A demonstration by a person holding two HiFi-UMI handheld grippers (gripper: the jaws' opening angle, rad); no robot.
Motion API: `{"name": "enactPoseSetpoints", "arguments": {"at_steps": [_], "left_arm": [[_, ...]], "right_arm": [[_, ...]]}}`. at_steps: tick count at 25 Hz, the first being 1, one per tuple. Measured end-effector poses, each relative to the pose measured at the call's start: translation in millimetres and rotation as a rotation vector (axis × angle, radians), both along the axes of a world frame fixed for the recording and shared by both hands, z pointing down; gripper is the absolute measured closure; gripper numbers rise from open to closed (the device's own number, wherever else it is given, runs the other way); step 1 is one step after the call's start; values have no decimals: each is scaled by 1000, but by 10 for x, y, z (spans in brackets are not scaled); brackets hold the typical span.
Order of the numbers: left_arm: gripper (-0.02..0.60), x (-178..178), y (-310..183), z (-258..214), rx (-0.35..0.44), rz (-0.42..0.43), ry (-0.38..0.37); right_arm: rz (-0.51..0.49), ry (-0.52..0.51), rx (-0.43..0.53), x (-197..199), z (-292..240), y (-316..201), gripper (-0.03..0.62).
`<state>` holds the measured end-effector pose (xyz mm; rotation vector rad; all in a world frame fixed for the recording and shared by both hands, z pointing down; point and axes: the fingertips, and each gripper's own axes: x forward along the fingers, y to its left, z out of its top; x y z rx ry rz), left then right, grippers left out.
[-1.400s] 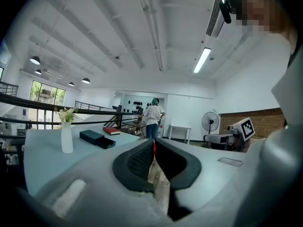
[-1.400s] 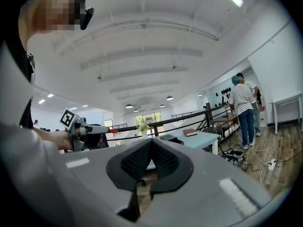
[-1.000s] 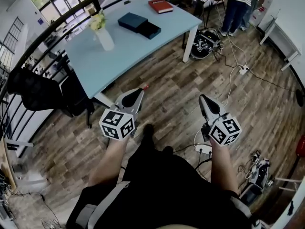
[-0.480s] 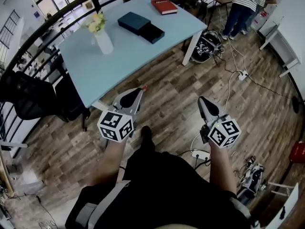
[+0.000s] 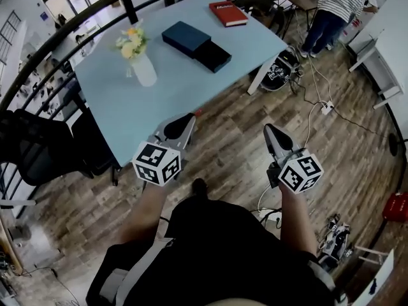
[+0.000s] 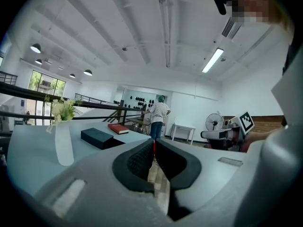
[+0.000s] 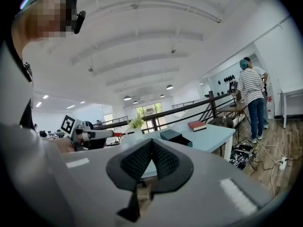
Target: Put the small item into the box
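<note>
The task is barely begun. The left tongs (image 6: 153, 144) are pressed together on what appears to be the small item (image 5: 197, 113) – a red sliver showing at their tips – so the pick-up looks done. The right tongs (image 7: 151, 141) are pressed together with nothing between them. The dark box (image 5: 186, 37) lies on the desk (image 5: 172, 88), well apart from both tongs – the carry across the wooden floor and the drop into the box are left. Whether the darker piece (image 5: 213, 56) touching it is its lid or base cannot be told.
</note>
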<state>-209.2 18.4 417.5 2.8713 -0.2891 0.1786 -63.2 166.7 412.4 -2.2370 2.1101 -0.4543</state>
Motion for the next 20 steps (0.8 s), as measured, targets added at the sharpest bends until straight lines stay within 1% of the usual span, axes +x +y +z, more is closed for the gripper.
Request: {"name": "enactPoseSetpoints", "arguments": {"at_steps": [6, 12, 17, 20], "left_arm": [[563, -11, -409, -98, 10, 23, 31], [563, -24, -666, -129, 0, 2, 61], [563, 79, -860, -66, -20, -16, 56], [563, 219, -973, -38, -14, -26, 40]], "right_arm": [[7, 14, 18, -47, -114, -447, 592], [-20, 28, -6, -65, -102, -758, 592], [-24, 12, -5, 117, -75, -976, 592], [-36, -1, -1, 284, -25, -1100, 592]]}}
